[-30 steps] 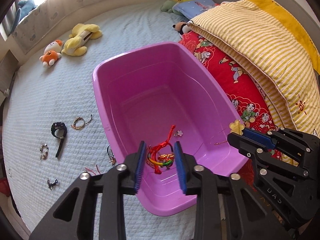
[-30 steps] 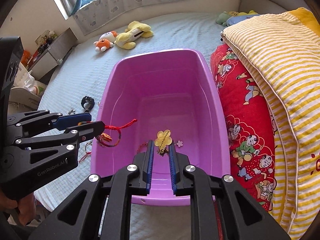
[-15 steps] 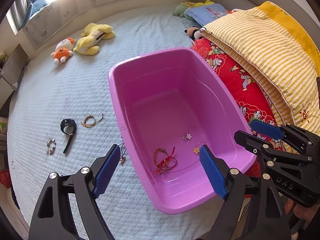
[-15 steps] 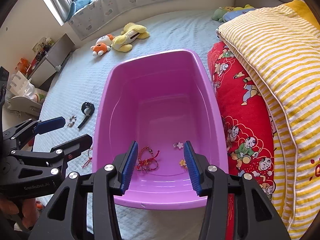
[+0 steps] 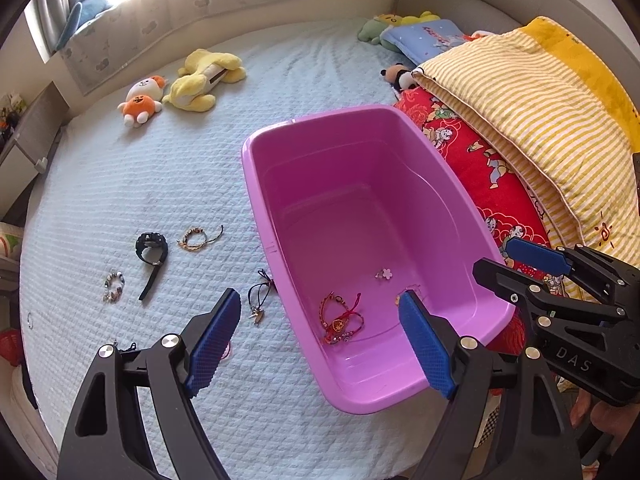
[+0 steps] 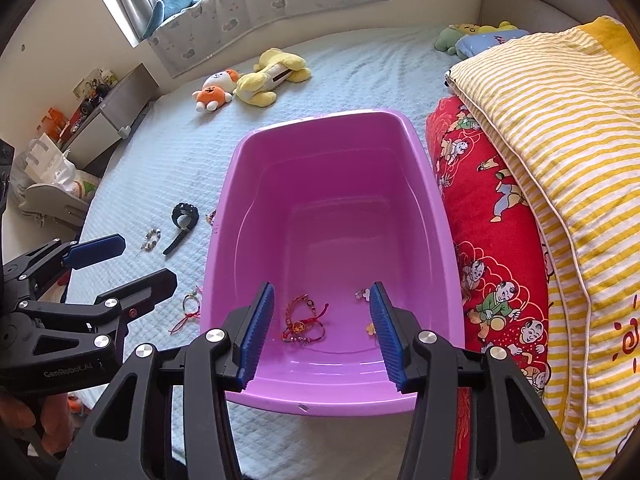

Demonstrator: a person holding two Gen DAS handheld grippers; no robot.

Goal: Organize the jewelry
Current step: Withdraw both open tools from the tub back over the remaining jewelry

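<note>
A pink plastic tub [image 5: 288,248] [image 6: 224,224] stands on the pale blue bed cover. Red string bracelets [image 5: 340,320] [image 6: 303,320], a small white flower charm [image 5: 385,273] [image 6: 363,293] and a yellow flower piece [image 6: 371,329] lie on its floor. My left gripper [image 5: 320,328] is open and empty above the tub's near left rim. My right gripper [image 6: 322,320] is open and empty above the tub's near end. On the cover left of the tub lie a black watch [image 5: 151,252] [image 6: 183,220], a braided bracelet [image 5: 198,237], a bead bracelet [image 5: 113,286] [image 6: 151,237], a dark cord necklace [image 5: 259,298] and a red cord bracelet [image 6: 190,308].
A red printed pillow [image 5: 480,168] [image 6: 492,240] under a yellow striped quilt [image 5: 540,112] [image 6: 560,152] presses against the tub's right side. Plush toys [image 5: 180,88] [image 6: 252,84] lie at the far side. A cabinet and bags [image 6: 80,148] stand off the bed's left edge.
Both grippers opened and dropped their jewelry into the tub: the left let go the red bracelets, the right the yellow flower piece. Both have since pulled back and up.
</note>
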